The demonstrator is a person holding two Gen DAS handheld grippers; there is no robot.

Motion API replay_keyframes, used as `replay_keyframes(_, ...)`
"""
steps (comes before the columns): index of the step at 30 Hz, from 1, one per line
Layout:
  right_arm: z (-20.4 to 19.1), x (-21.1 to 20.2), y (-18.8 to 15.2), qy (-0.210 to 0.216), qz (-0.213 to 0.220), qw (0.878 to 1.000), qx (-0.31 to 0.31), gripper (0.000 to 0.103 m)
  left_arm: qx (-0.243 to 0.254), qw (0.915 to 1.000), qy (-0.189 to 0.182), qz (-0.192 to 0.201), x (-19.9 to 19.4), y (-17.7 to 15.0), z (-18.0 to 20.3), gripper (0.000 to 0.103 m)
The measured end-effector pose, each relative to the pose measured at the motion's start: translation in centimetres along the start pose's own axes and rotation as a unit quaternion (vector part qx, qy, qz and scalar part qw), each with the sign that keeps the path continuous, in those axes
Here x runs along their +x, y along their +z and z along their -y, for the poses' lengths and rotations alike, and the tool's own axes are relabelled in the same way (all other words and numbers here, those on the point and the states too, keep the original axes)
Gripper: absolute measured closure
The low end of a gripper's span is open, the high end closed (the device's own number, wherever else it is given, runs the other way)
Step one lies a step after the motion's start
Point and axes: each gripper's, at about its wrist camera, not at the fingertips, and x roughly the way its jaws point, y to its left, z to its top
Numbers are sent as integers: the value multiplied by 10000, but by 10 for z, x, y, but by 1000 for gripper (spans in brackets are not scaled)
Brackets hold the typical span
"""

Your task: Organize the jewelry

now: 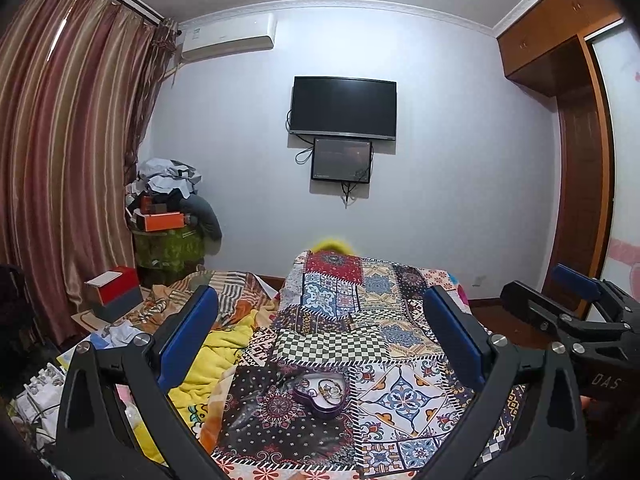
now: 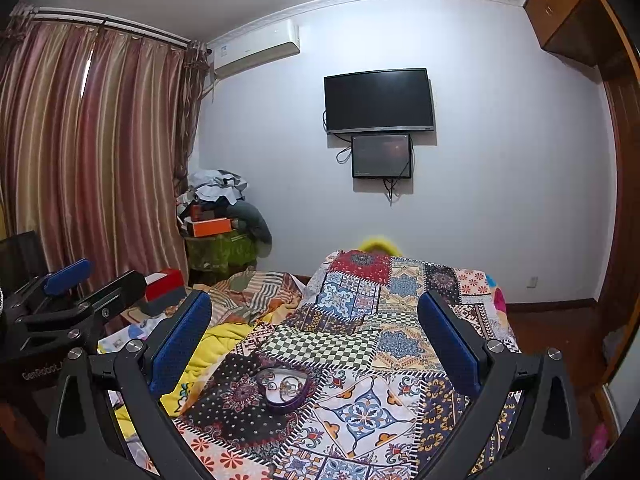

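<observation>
Purple and heart-shaped, the jewelry box (image 1: 320, 394) lies open on the patchwork quilt (image 1: 372, 320) just ahead of us, low between the blue fingers (image 1: 188, 332) of our left gripper (image 1: 320, 320), nearer its left finger than its right. Inside the box we can make out a small tangle of jewelry (image 1: 330, 390), gold and pale pieces together, though they are too small to tell apart. Our left gripper is spread wide with nothing between its pads, held above the quilt and not touching the box. From the right wrist view the same box (image 2: 282, 390) sits ahead and toward the left finger (image 2: 180, 340) of our right gripper (image 2: 316, 328), which is likewise released, its jaws far apart and empty. Each tool shows at the edge of the other's view: the right gripper (image 1: 576, 300) off to the right side of the left one, the left gripper (image 2: 84, 280) off to the left of the right one. Beyond the quilt, straight ahead of both tools, a dark television (image 1: 344, 108) hangs on the pale wall with a smaller screen (image 1: 342, 160) just beneath it. To the left, a yellow blanket (image 1: 216, 360) is bunched beside the quilt, and striped curtains (image 1: 68, 140) hang past a pile of boxes and clothes (image 1: 168, 204).
</observation>
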Motion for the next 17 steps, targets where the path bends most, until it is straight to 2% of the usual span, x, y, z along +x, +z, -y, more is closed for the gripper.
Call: replay_keyframes(17, 3, 3, -2, -15, -63, 10000, 44, 1, -28, 10000, 26, -69, 5, -3, -2, 0)
